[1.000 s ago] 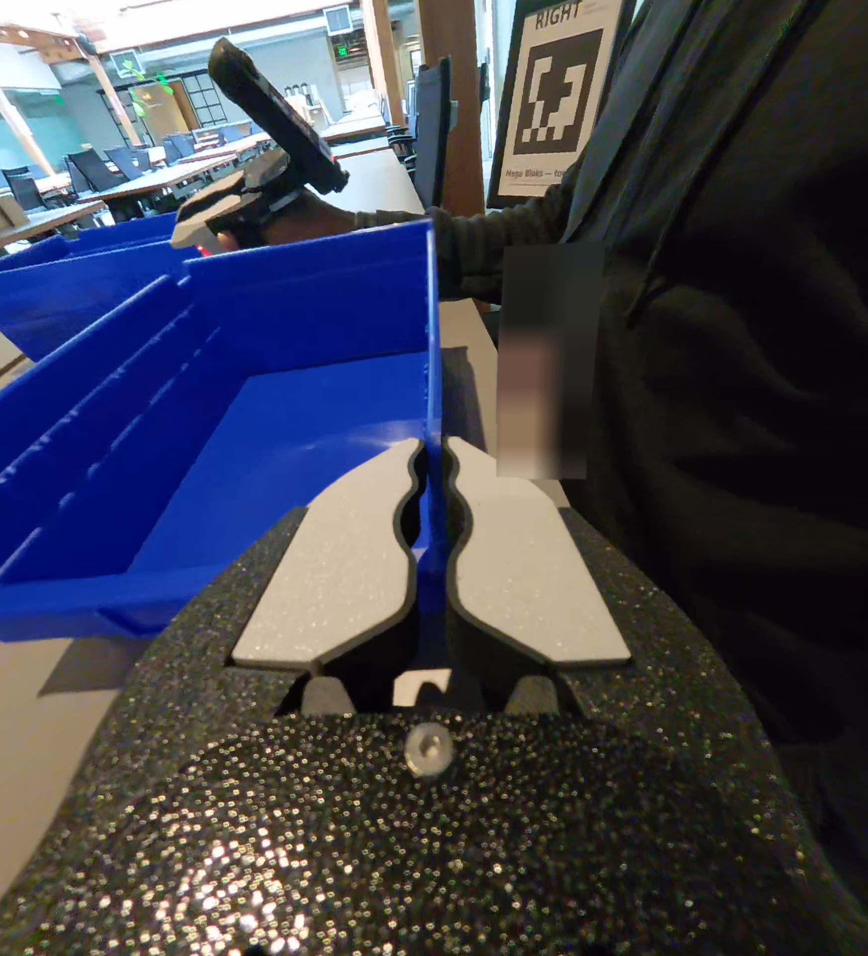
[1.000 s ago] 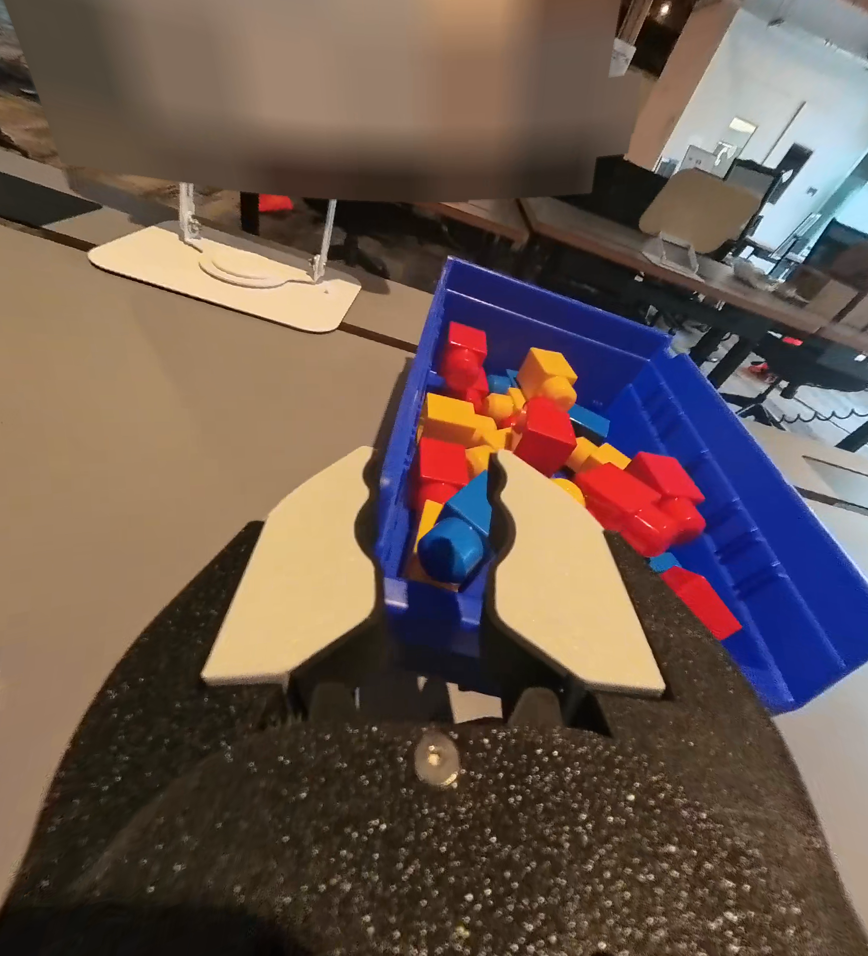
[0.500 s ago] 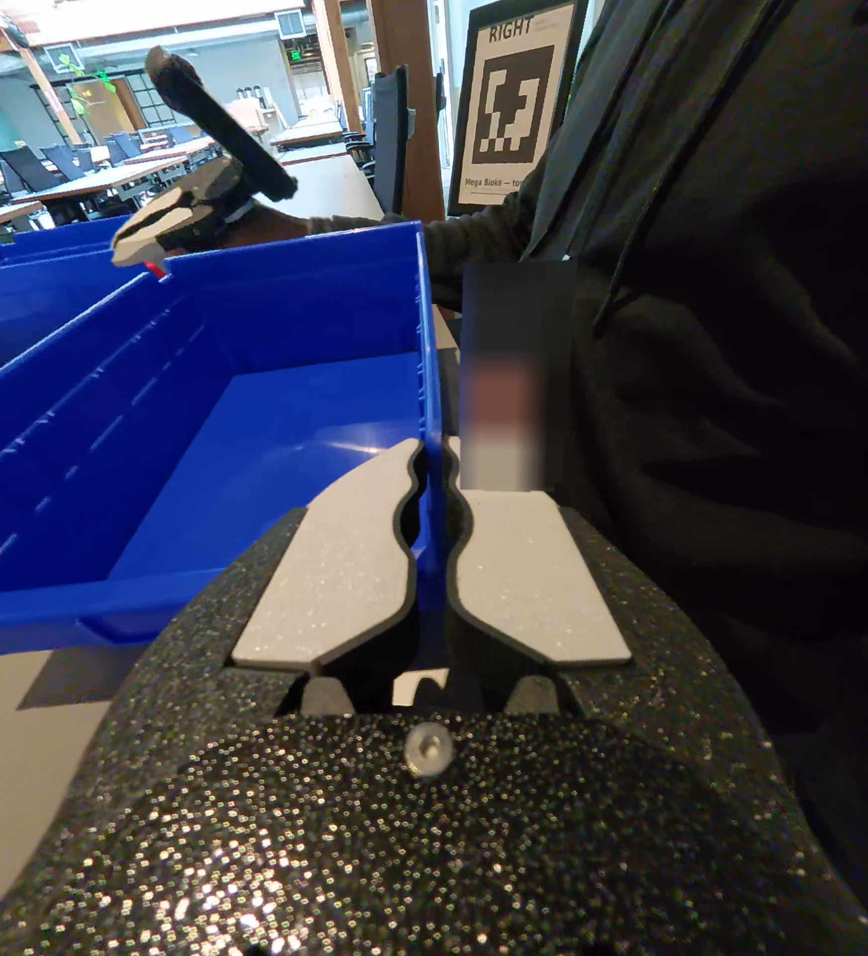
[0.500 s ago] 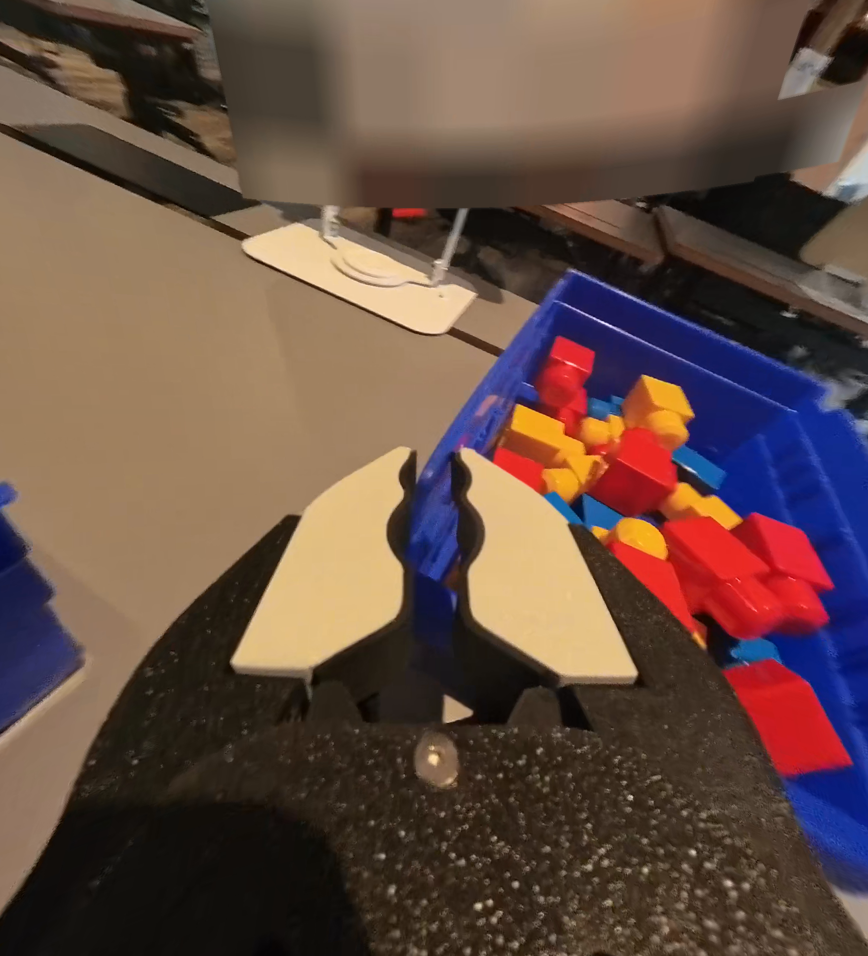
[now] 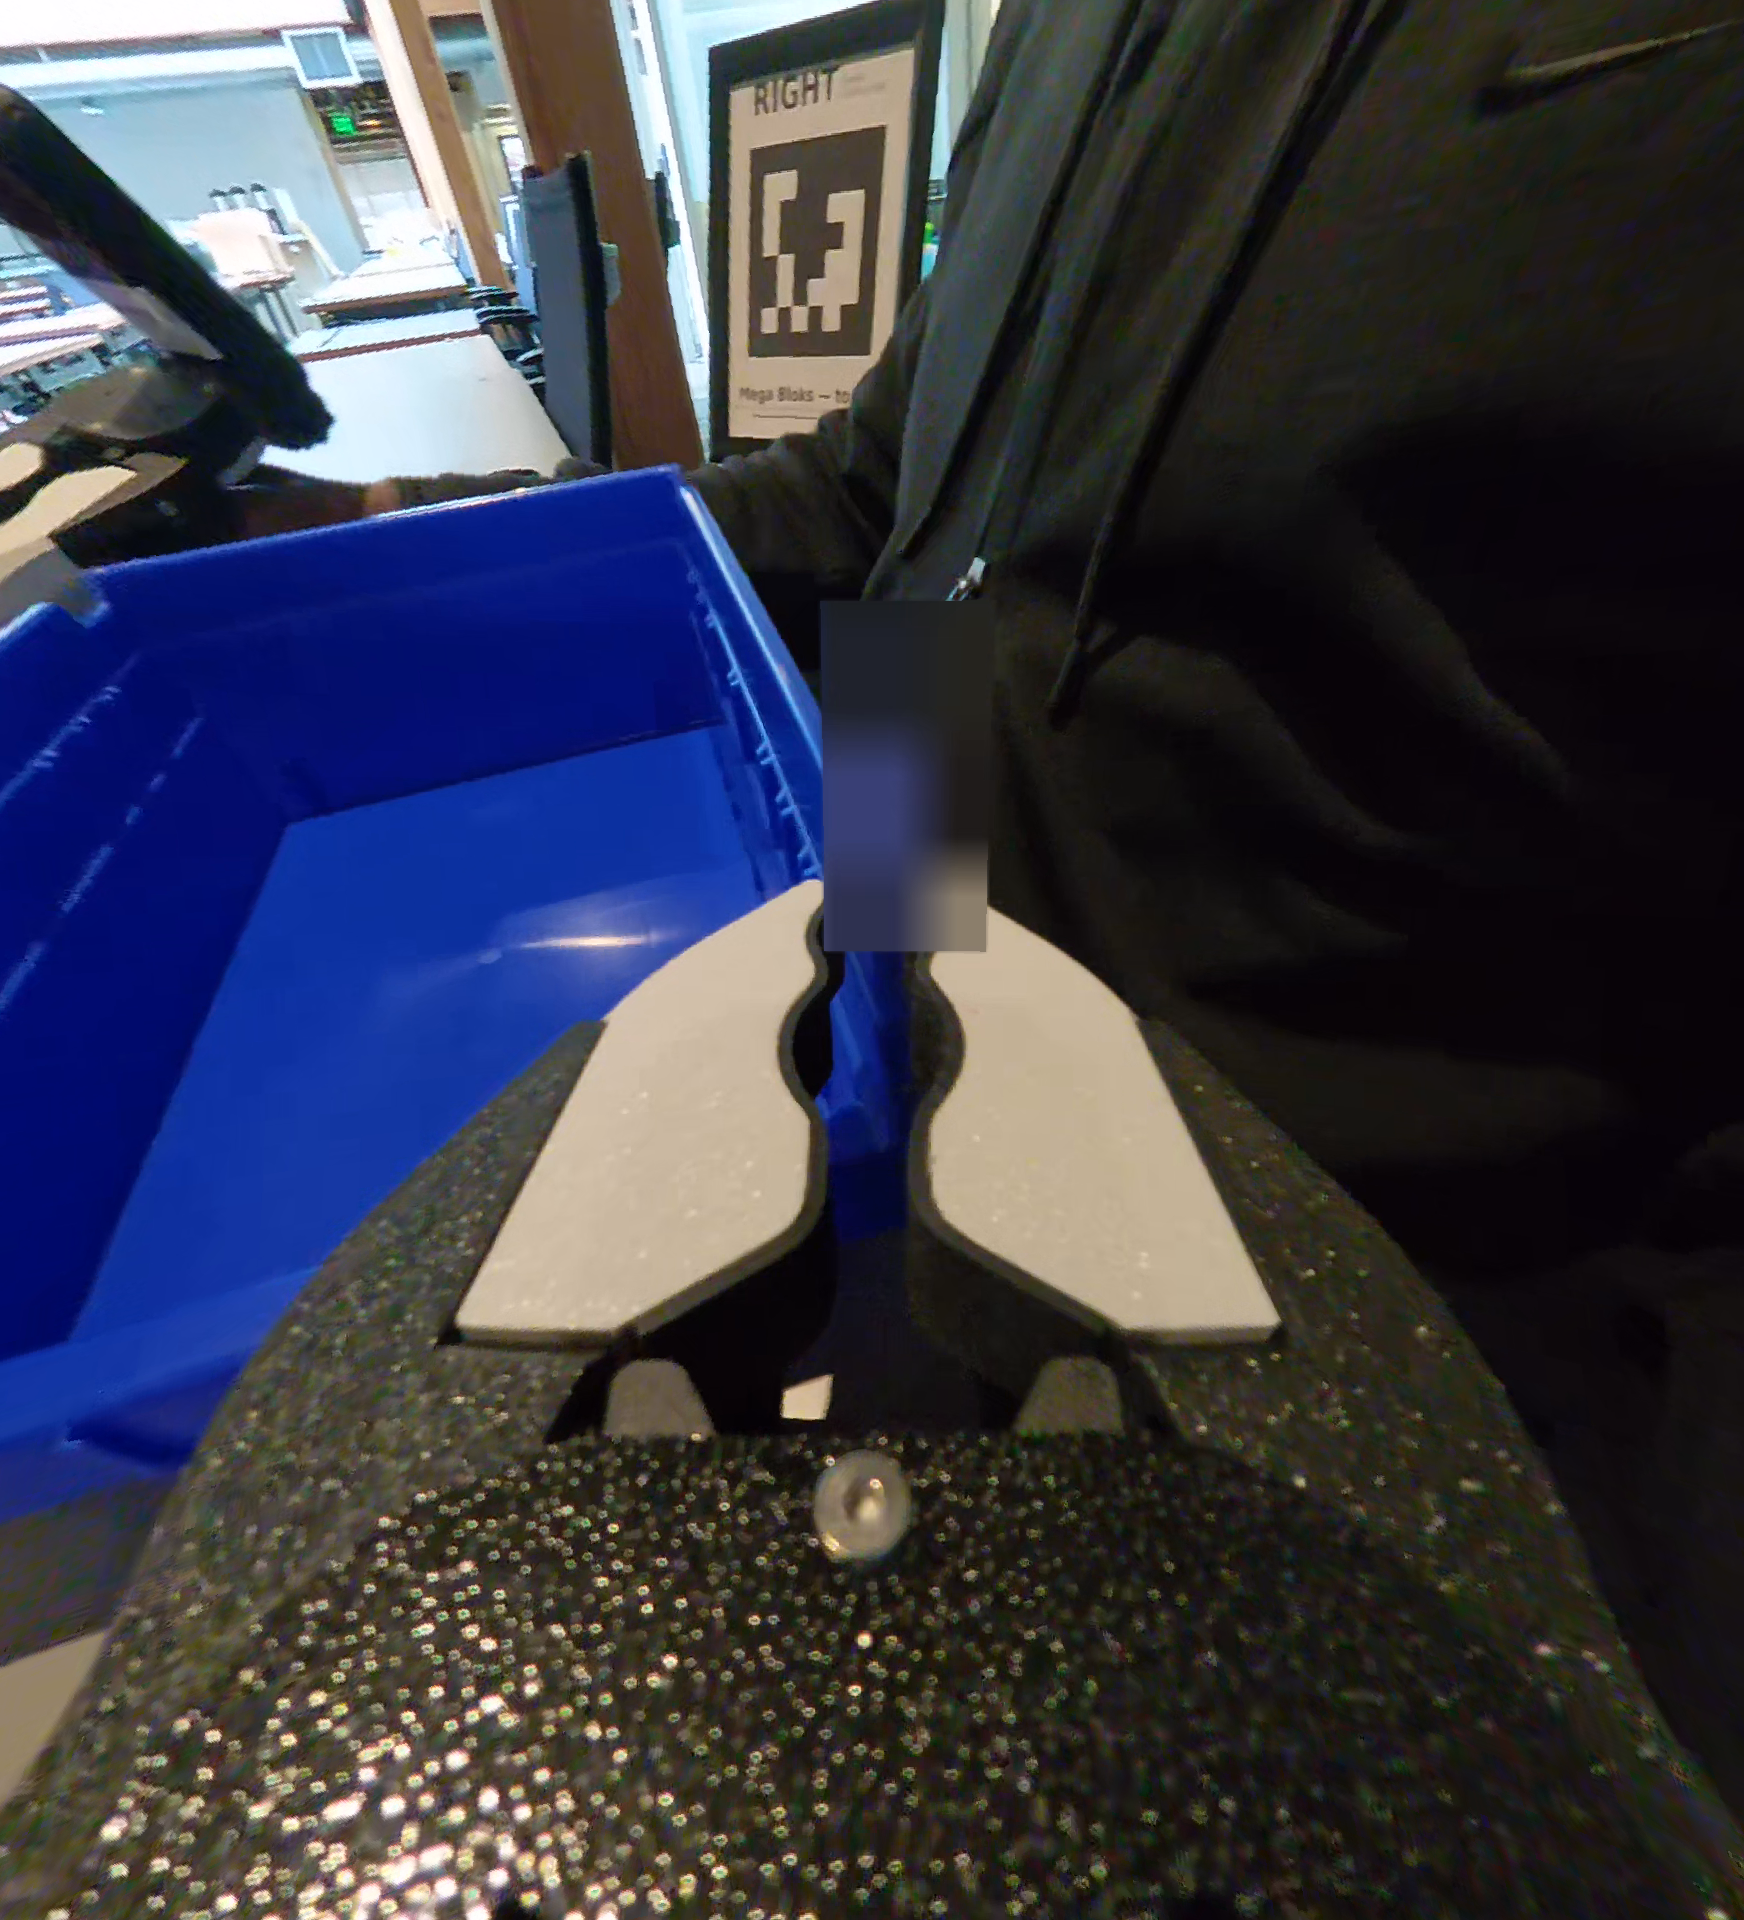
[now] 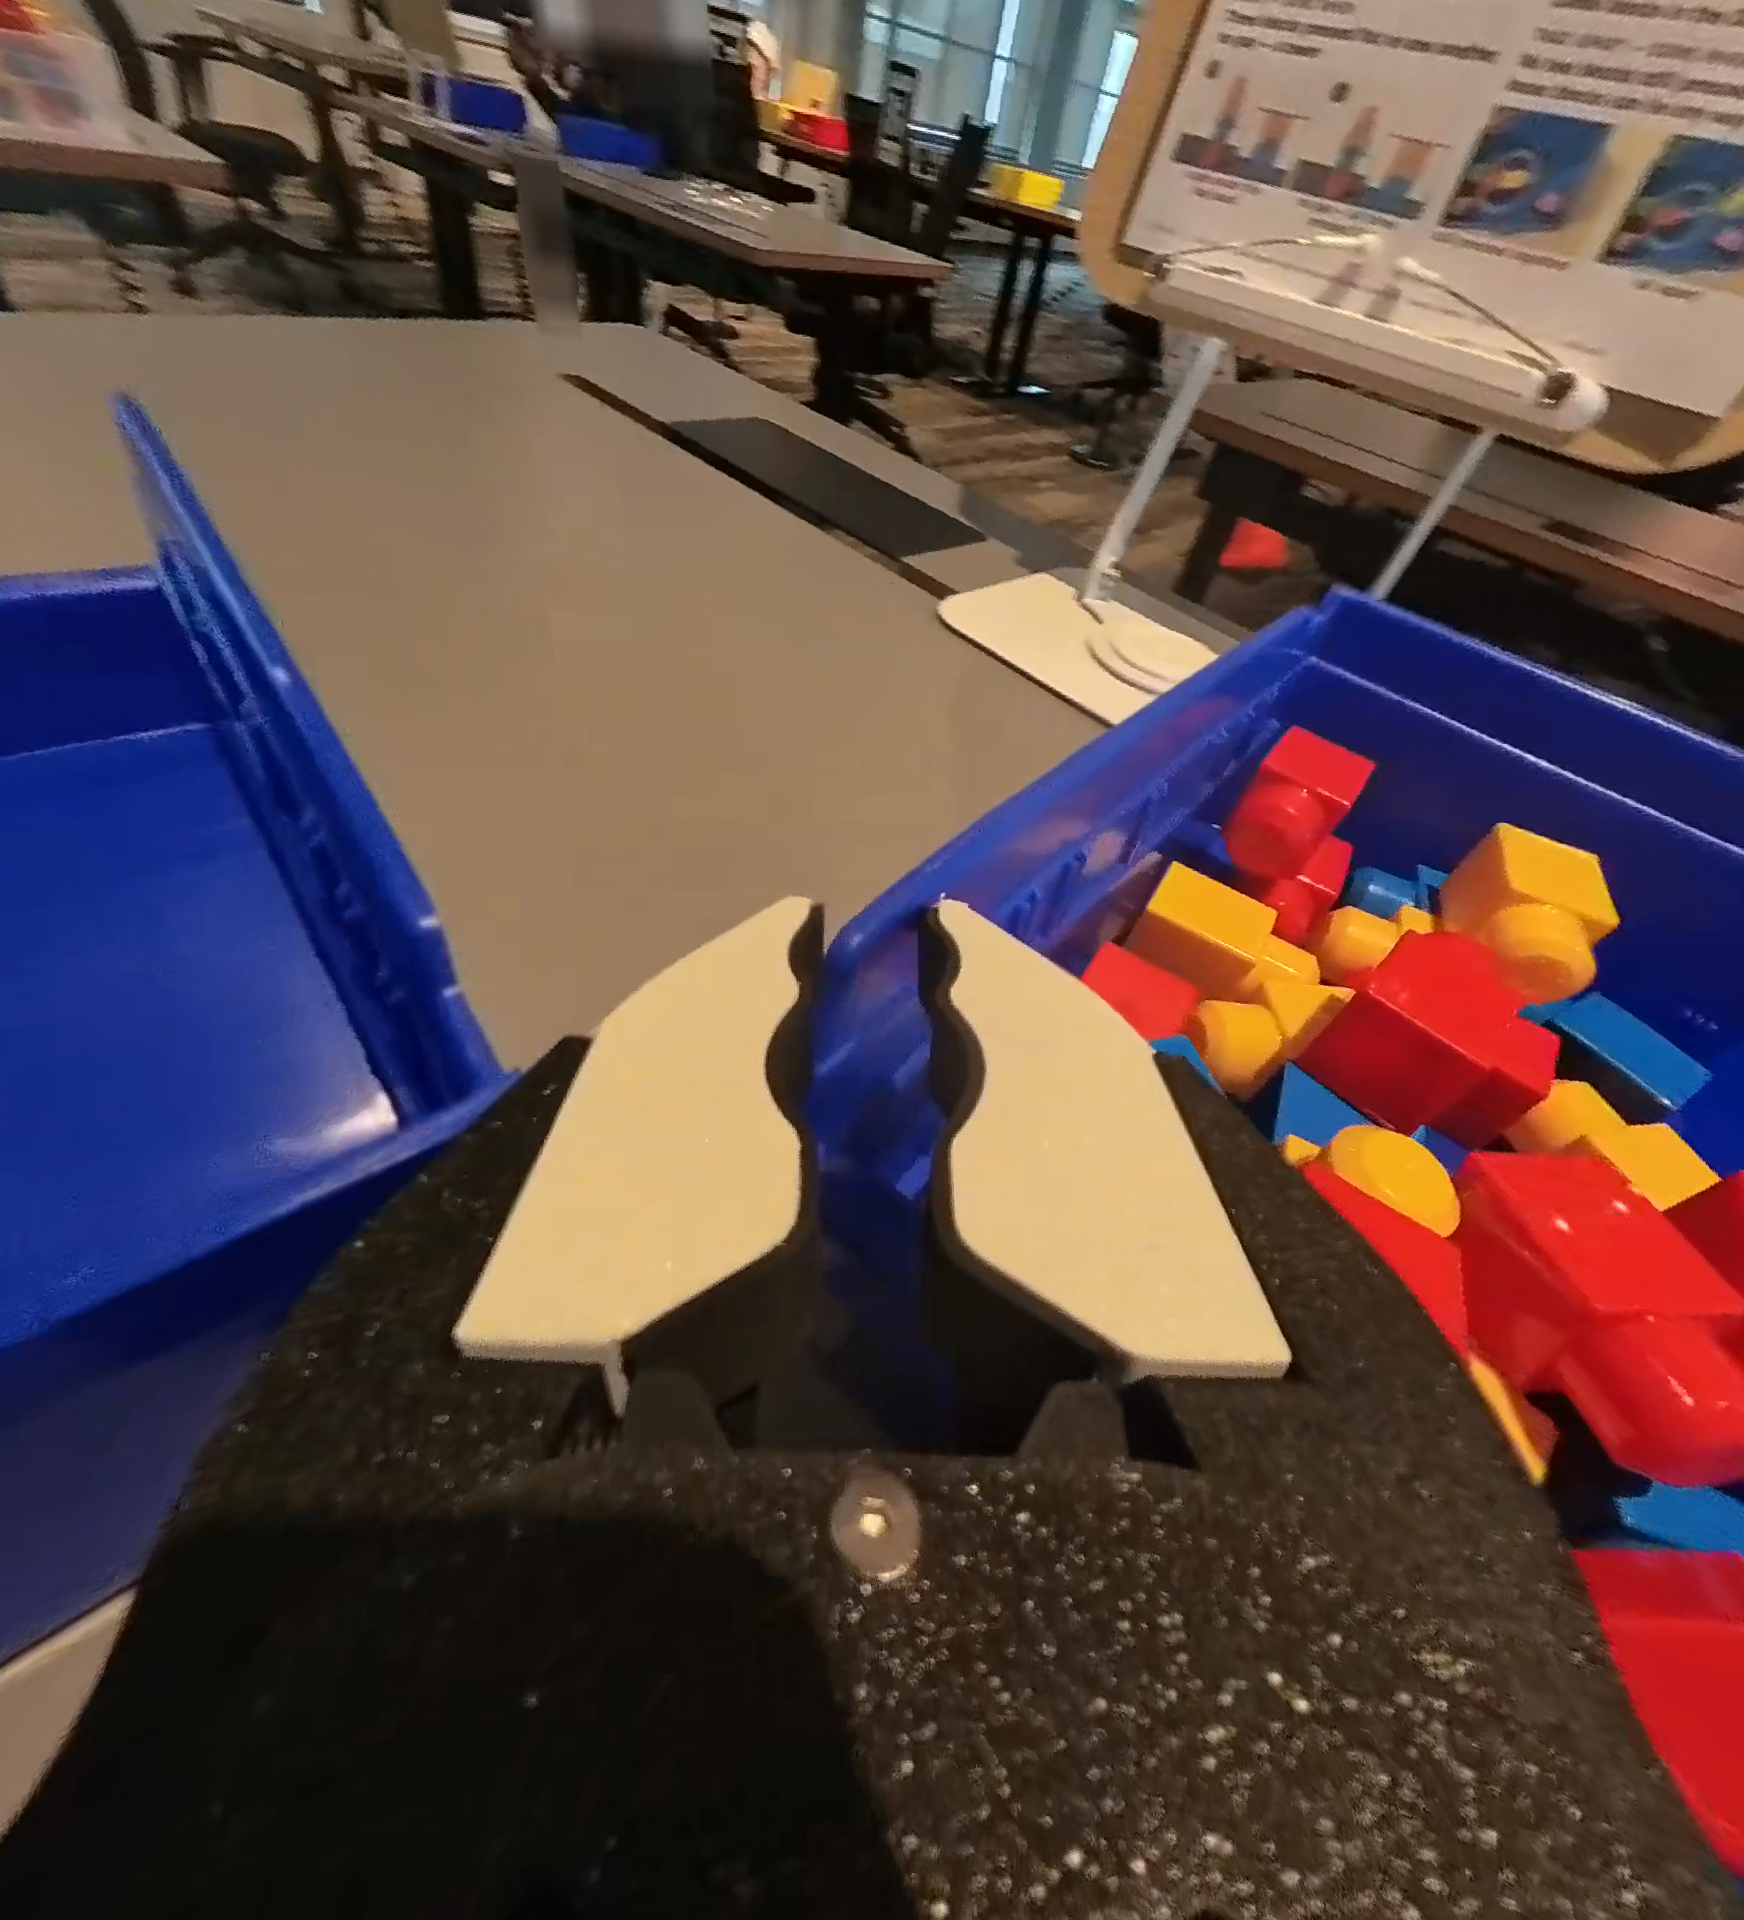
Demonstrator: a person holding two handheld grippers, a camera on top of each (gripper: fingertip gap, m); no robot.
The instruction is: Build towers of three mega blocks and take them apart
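Observation:
My left gripper (image 5: 873, 971) is shut on the near right wall of an empty blue bin (image 5: 328, 987). My right gripper (image 6: 873, 925) is shut on the near left wall of a second blue bin (image 6: 1055, 821). That bin holds several loose mega blocks, among them a red block (image 6: 1429, 1029), a yellow block (image 6: 1528, 904) and a blue block (image 6: 1626, 1049). No blocks are stacked on the table. The empty bin also shows in the right wrist view (image 6: 68, 935), close on the left. The right gripper shows in the left wrist view (image 5: 6, 530), beyond the empty bin's far corner.
Both bins rest on a grey table (image 6: 587, 623). An instruction board on a white stand (image 6: 1055, 644) is behind the block bin. A framed marker sign (image 5: 816, 239) stands at the back. The person's black jacket (image 5: 1367, 727) fills the right of the left wrist view. The gap from one gripper's tips to the other's is roughly 35 cm.
My right gripper has shut on the block bin's wall and swung with it, so the empty bin now shows on its left. My left gripper has kept its hold while the empty bin shifted.

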